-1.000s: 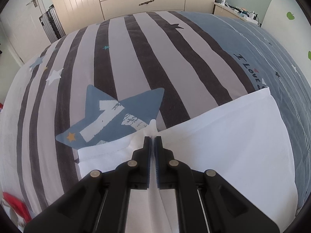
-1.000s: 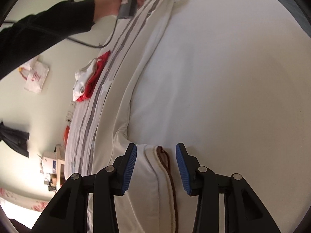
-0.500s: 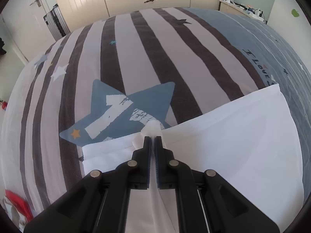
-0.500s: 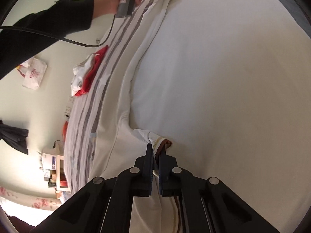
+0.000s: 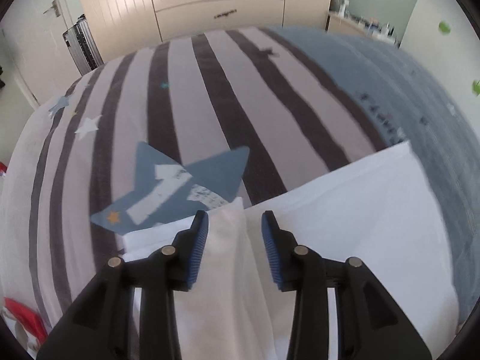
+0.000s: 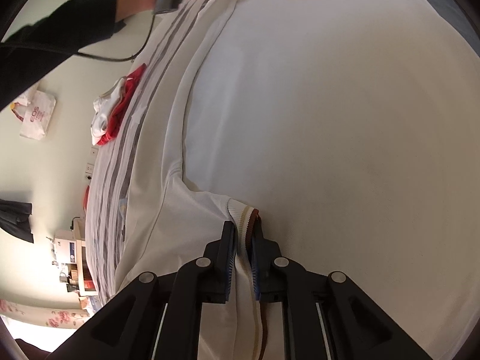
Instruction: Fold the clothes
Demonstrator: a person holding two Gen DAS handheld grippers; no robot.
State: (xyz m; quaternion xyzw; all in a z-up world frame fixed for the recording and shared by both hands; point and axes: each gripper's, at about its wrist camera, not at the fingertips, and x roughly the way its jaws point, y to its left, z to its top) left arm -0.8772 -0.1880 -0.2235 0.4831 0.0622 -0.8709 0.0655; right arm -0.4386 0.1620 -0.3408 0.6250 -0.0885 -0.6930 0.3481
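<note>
A white garment [image 5: 345,225] lies spread on the striped bed cover [image 5: 210,105]. My left gripper [image 5: 234,225] hovers over its edge, jaws opening. A narrow fold of the white cloth [image 5: 231,240] lies loose between the blue pads, with a gap on its right side. In the right wrist view the same garment [image 6: 330,120] fills most of the picture. My right gripper [image 6: 243,234] is nearly closed around the ribbed sleeve cuff [image 6: 243,213] with tan and brown stripes. Its jaws are starting to open, and the pads still touch the cuff.
A person's hand [image 6: 141,0] in a black sleeve holds the left gripper's handle at the garment's far end. A red and white pile of clothes [image 6: 114,108] lies near the bed edge. A cream wardrobe [image 5: 210,0] stands beyond the bed.
The left gripper was shut on the white fold and now stands open and slightly higher. The right gripper closed on the sleeve cuff, then its jaws parted slightly.
</note>
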